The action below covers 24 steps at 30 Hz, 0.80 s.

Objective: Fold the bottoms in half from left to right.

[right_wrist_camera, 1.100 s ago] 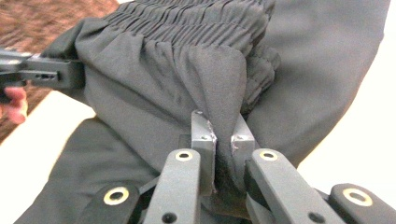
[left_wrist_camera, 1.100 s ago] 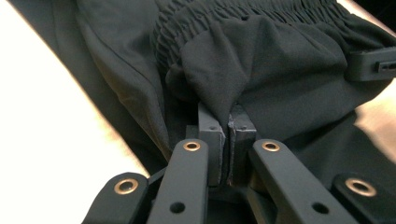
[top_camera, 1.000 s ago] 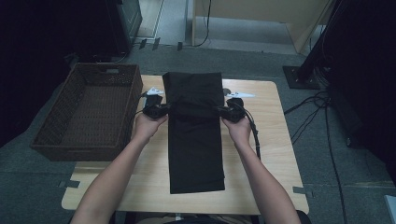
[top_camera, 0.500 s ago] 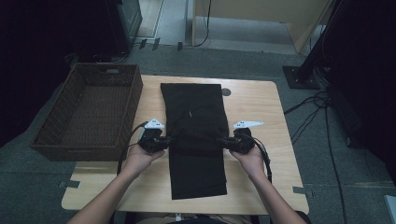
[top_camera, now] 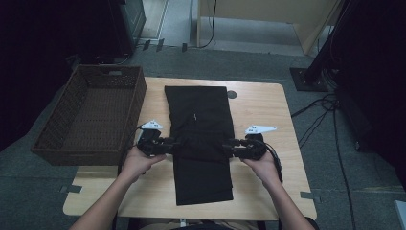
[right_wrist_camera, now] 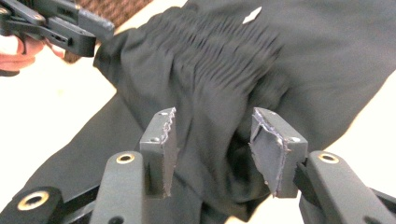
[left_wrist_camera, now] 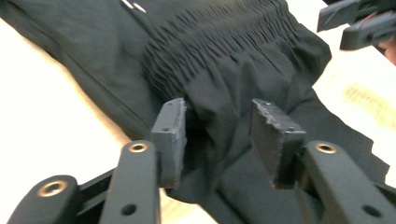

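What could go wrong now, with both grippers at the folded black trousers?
The left gripper and right gripper have just been opening with cloth of the folded black trousers bunched between them; pulling away might drag the fold open. The gathered waistband edge might spring back unevenly.

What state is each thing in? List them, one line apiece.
Black trousers: folded lengthwise, waistband end folded over, flat on the table.
Wicker basket: upright, nothing in it.
Left gripper: jaws just opened, cloth between them, not pressed.
Right gripper: jaws just opened, cloth between them, not pressed.
Table: bears the trousers and the basket's edge.
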### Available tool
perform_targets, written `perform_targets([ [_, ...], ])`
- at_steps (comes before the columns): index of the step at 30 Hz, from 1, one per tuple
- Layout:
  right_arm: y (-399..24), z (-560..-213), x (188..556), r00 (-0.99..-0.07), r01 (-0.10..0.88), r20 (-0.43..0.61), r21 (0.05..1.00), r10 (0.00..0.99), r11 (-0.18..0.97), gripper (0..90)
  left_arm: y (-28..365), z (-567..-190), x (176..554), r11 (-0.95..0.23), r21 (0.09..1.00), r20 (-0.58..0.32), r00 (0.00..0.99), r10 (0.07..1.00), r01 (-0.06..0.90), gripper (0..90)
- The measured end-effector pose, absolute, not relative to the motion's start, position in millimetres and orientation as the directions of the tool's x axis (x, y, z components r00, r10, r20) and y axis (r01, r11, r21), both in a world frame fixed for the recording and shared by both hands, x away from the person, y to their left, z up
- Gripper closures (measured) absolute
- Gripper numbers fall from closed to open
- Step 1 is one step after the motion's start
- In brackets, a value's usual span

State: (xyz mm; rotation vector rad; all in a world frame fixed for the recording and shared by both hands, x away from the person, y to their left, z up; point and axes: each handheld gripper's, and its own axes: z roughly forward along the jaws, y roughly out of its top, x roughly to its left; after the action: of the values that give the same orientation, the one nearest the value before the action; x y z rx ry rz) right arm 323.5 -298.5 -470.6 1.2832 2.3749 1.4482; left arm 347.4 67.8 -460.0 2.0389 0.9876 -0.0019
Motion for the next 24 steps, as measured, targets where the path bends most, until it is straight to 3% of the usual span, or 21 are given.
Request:
perform_targets([
  [5, -309.2, -465.1, 338.9, -0.615, 0.619, 0.329, 0.765, 0.717, 0.180, 63.6, 69.7, -457.0, 366.7, -0.337, 0.669, -0.323, 0.668, 0.671, 0.662, 69.8],
  [7, -310.0, -466.6, 347.0, -0.596, 0.628, 0.308, 0.755, 0.741, 0.192, 73.5, 67.5, -457.3, 373.9, -0.340, 0.666, -0.304, 0.658, 0.689, 0.664, 76.8],
  [8, -310.0, -466.6, 347.0, -0.596, 0.628, 0.308, 0.755, 0.741, 0.192, 73.5, 67.5, -457.3, 373.9, -0.340, 0.666, -0.304, 0.658, 0.689, 0.664, 80.2],
  [9, -307.9, -470.7, 356.1, -0.578, 0.636, 0.277, 0.743, 0.768, 0.211, 82.1, 66.5, -457.9, 379.4, -0.338, 0.661, -0.306, 0.652, 0.694, 0.670, 83.1],
  [14, -305.7, -486.3, 374.8, -0.528, 0.693, 0.345, 0.704, 0.776, 0.159, 85.5, 60.9, -470.9, 398.6, -0.318, 0.631, -0.322, 0.612, 0.723, 0.708, 89.8],
  [16, -305.8, -494.5, 380.3, -0.509, 0.715, 0.345, 0.679, 0.789, 0.165, 89.8, 57.9, -478.2, 401.4, -0.329, 0.616, -0.325, 0.611, 0.722, 0.716, 90.0],
  [24, -297.5, -508.4, 388.1, -0.516, 0.732, 0.371, 0.660, 0.772, 0.171, 90.0, 53.4, -499.5, 406.7, -0.304, 0.597, -0.373, 0.593, 0.714, 0.743, 90.0],
])
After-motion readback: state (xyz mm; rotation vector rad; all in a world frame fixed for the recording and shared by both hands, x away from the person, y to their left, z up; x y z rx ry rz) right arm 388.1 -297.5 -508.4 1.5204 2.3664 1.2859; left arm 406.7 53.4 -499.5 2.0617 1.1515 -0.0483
